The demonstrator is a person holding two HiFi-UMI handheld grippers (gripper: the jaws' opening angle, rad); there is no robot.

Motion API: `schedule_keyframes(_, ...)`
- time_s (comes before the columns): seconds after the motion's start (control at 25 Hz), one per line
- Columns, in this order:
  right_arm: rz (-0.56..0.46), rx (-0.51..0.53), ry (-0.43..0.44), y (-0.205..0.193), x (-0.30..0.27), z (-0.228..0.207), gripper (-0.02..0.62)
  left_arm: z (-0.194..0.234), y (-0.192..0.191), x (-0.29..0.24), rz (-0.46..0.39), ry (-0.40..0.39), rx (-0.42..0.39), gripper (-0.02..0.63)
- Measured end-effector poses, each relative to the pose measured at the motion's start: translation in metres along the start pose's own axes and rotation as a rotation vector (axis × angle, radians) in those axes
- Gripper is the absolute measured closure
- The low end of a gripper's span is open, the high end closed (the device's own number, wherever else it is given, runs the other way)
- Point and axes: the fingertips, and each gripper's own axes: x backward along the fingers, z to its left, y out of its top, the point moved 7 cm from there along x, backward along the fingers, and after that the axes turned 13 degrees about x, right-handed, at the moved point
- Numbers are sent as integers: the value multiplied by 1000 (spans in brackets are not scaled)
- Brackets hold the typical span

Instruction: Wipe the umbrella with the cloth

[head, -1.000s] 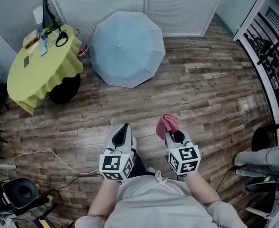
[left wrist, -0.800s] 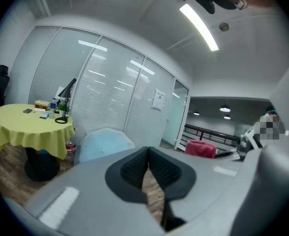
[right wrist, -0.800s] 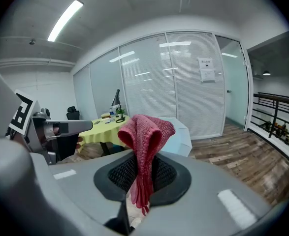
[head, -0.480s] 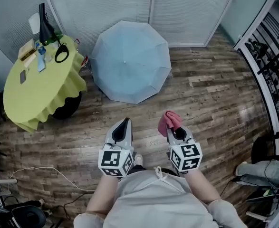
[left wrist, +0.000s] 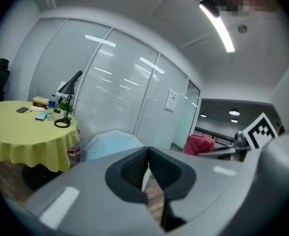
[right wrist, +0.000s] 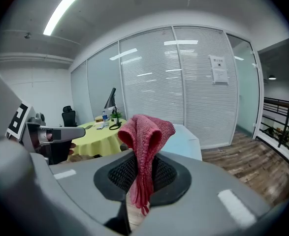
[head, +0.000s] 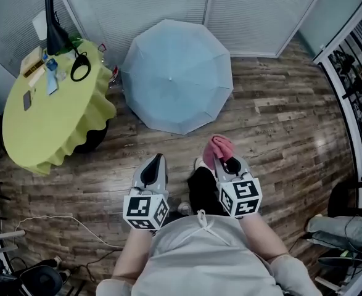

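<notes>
An open light blue umbrella [head: 177, 73] rests on the wooden floor by the glass wall, ahead of both grippers; it also shows as a pale blue dome [left wrist: 112, 142] in the left gripper view and behind the cloth [right wrist: 183, 140] in the right gripper view. My right gripper [head: 222, 156] is shut on a folded red cloth [head: 218, 148], which stands up between its jaws [right wrist: 145, 146]. My left gripper [head: 156, 159] is shut with nothing in it, its pads [left wrist: 134, 168] touching. Both grippers hang well short of the umbrella.
A round table with a yellow-green cloth [head: 48, 113] stands left of the umbrella, carrying a black desk lamp [head: 53, 26], a bottle and small items. Glass partitions [head: 168, 2] close the back. A black railing [head: 356, 85] runs along the right. Cables [head: 51, 227] trail on the floor at lower left.
The view has moved forward: the umbrella and table now lie closer and lower in the head view. Both grippers keep their pose, the right still shut on the cloth.
</notes>
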Motion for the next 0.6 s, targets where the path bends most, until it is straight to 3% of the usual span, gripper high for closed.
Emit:
schedule_keyframes(0.28, 16, 1, 64, 26, -108, -51, 543, 31, 31, -102, 2, 60, -1, 598)
schedule_keyframes(0.6, 30, 83, 103, 83, -260, -157, 542, 59, 94, -268, -13, 109, -11, 598)
